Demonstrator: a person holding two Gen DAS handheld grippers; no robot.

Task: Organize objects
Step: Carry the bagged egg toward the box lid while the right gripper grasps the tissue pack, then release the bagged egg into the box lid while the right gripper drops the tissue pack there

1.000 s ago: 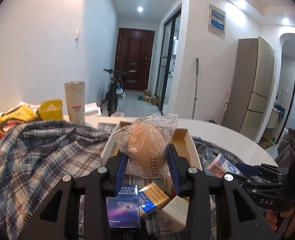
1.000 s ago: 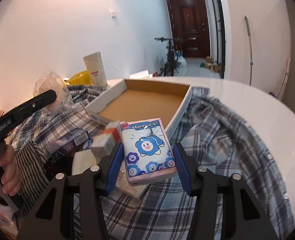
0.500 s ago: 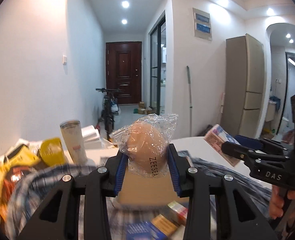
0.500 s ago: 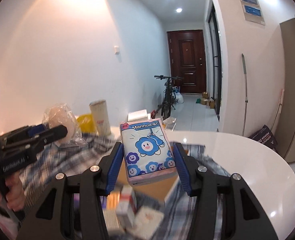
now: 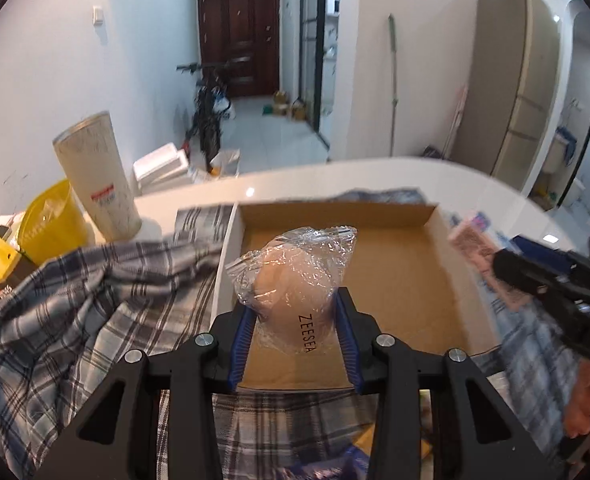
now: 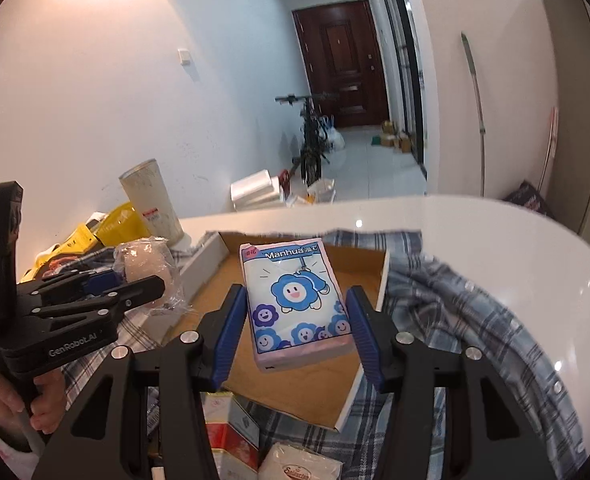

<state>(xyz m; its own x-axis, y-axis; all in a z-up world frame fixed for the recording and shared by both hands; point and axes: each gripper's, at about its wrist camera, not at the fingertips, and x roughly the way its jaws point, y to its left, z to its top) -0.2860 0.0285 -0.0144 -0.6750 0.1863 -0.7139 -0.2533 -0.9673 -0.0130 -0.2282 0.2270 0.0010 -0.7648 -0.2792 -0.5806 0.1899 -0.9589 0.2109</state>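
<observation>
My left gripper (image 5: 295, 316) is shut on a beige sponge in clear plastic wrap (image 5: 295, 280), marked ZEESEA, held above the near left part of an open cardboard box (image 5: 395, 280). My right gripper (image 6: 297, 316) is shut on a pink tissue pack (image 6: 295, 300) with blue flower faces, held over the same box (image 6: 327, 384). The left gripper with its sponge (image 6: 147, 264) shows at the left of the right wrist view. The right gripper and its tissue pack (image 5: 475, 248) show blurred at the right of the left wrist view.
A plaid shirt (image 5: 75, 320) drapes the white round table (image 6: 495, 232) around the box. A tall beige tumbler (image 5: 95, 176) and yellow bags (image 5: 51, 228) stand at the back left. Small boxed items (image 6: 231, 432) lie near the box's front edge.
Both grippers rose with their objects, then came down and forward over the open box. Both stay shut on what they hold.
</observation>
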